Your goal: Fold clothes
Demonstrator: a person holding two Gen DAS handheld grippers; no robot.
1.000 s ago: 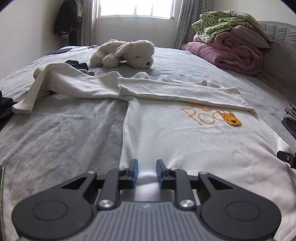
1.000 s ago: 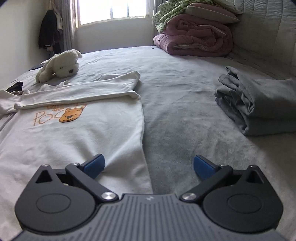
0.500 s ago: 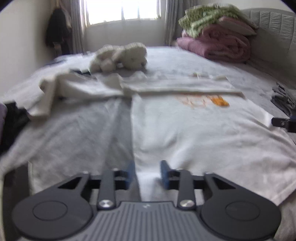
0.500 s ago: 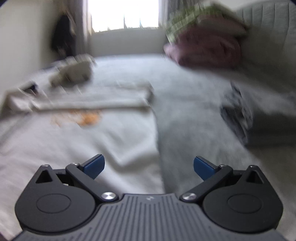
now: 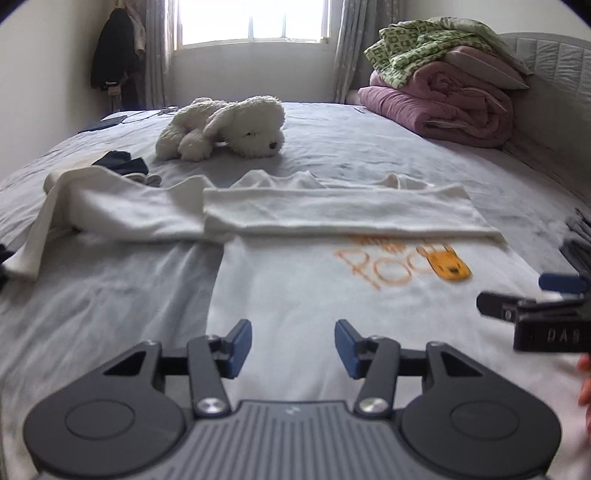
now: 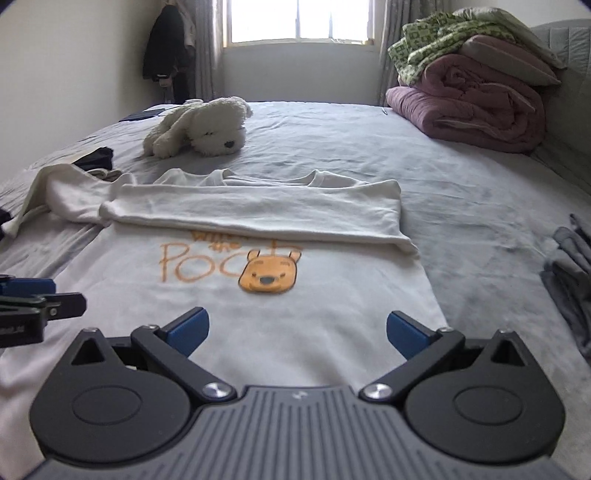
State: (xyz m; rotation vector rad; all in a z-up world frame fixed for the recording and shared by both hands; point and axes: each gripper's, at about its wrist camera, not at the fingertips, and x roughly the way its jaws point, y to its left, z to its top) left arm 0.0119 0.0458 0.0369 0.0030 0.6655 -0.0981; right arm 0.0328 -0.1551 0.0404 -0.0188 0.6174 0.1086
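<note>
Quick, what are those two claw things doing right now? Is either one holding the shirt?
Left gripper: open, jaws have just been opening, nothing between them; the white shirt lies below.
Right gripper: open wide, holding nothing.

- Daylight comes from the window (image 5: 251, 18) at the far wall; its panes are blown out to white.
- The room is evenly bright, and shadows on the bed (image 6: 332, 140) are soft.
- Fisheye bending curves the edges; the corners go black.
- The left view is slightly soft; the shirt (image 5: 369, 295) print smears.
</note>
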